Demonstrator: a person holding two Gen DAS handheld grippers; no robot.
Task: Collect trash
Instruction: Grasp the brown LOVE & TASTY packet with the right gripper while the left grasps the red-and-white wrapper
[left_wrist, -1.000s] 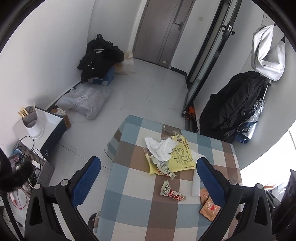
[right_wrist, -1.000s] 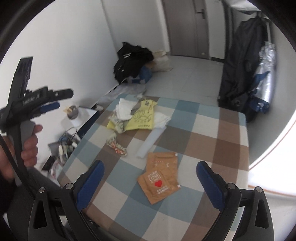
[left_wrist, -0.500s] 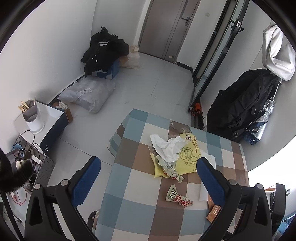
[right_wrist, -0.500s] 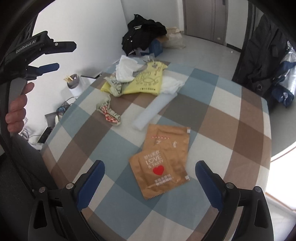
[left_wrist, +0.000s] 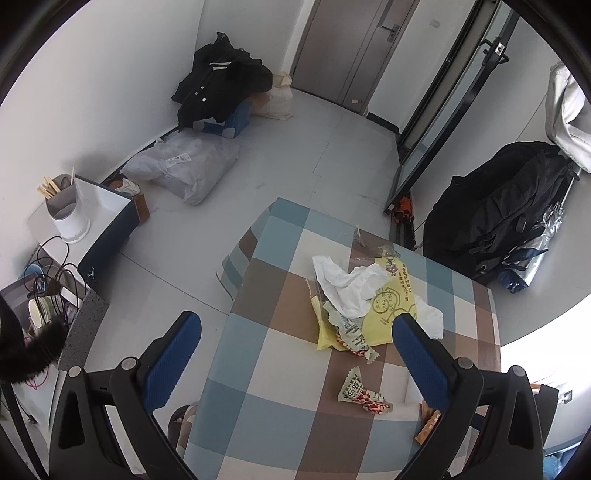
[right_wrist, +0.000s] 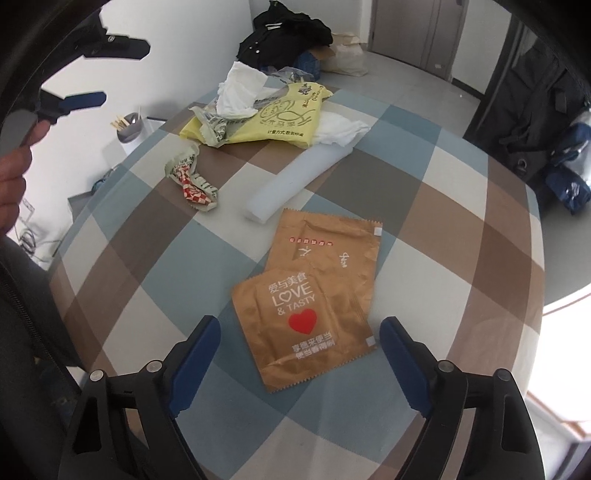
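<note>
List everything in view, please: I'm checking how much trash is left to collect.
brown sachets: 2, tan, overlapping, table near side
foam strip: 1, white, beyond sachets
red-checked wrapper: 1, crumpled, left of strip
yellow bag: 1, far end, under litter
white tissues: 2, one on bag, one at its right edge
checked tablecloth: 1, blue, brown, white
chopstick holder: 1, white, side cabinet
black clothes: 1 heap, floor corner
black backpack: 1, by wall
left gripper: open, empty
right gripper: closing, astride nearer sachet, not touching
hand: 1, holding left gripper
</note>
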